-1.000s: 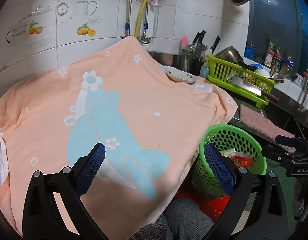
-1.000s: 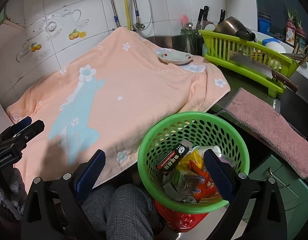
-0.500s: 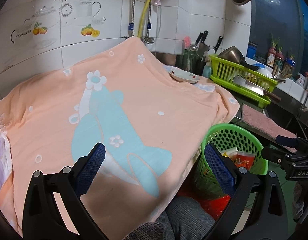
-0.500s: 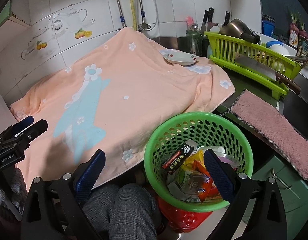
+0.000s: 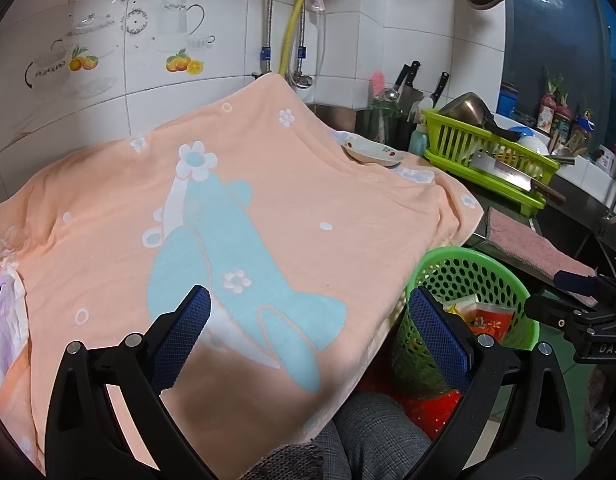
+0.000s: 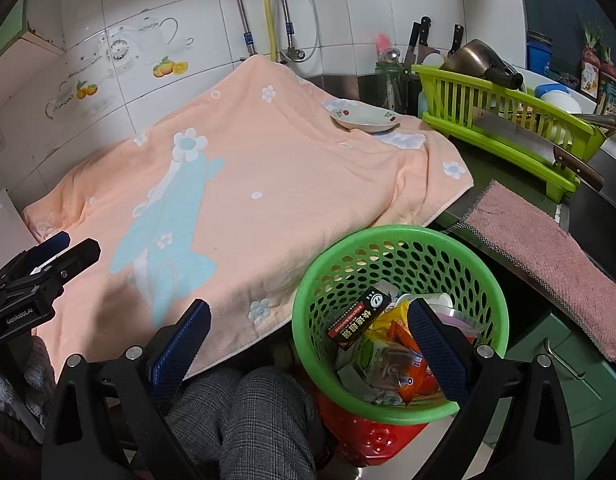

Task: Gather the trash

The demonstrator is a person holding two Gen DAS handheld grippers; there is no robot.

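A green perforated basket (image 6: 400, 236) stands on a red stool below the counter edge and holds trash: a black box (image 6: 358, 318), orange and yellow wrappers (image 6: 404, 340), a clear cup. The basket also shows in the left wrist view (image 5: 468, 268). My right gripper (image 6: 308, 340) is open and empty, above the basket's left rim. My left gripper (image 5: 308, 334) is open and empty over the front of the peach towel (image 5: 235, 216). No loose trash shows on the towel.
A small plate (image 6: 366, 118) sits on the towel's far corner. A lime dish rack (image 6: 504, 120) with a cleaver, a pot and knives stands at the right. A pink cloth (image 6: 548, 256) lies on the counter edge. A person's knee (image 6: 247, 420) is below.
Both grippers have drawn back and up slightly, so the towel and basket sit a little lower and farther in view. Both stay open and empty.
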